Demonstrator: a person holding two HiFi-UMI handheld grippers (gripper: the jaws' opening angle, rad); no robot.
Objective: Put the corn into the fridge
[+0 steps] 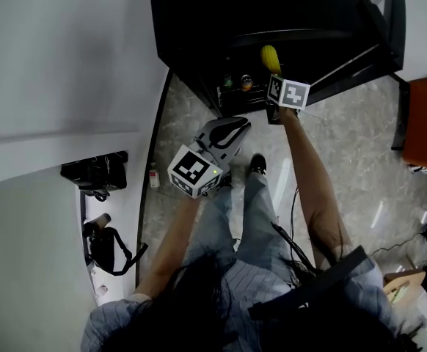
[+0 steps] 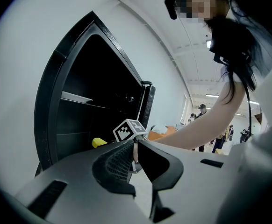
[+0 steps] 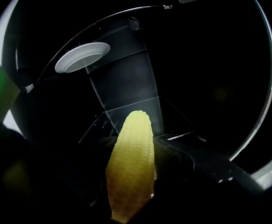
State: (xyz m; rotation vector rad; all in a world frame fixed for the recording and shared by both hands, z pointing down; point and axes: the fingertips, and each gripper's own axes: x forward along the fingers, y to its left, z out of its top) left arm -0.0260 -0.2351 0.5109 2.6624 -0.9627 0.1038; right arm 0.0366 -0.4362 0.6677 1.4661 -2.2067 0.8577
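While right gripper (image 3: 134, 183) clamps corn (image 3: 132, 146) inside fridge (image 1: 287, 6), left gripper (image 2: 135, 154) closed, empty.

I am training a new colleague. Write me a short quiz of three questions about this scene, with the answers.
1. True or false: the right tool holds the corn.
2. What lies inside the fridge, beyond the corn? A) a white plate B) a red cup C) a book
3. What does the left tool hold?
Key: 1 true; 2 A; 3 nothing, its jaws are together.
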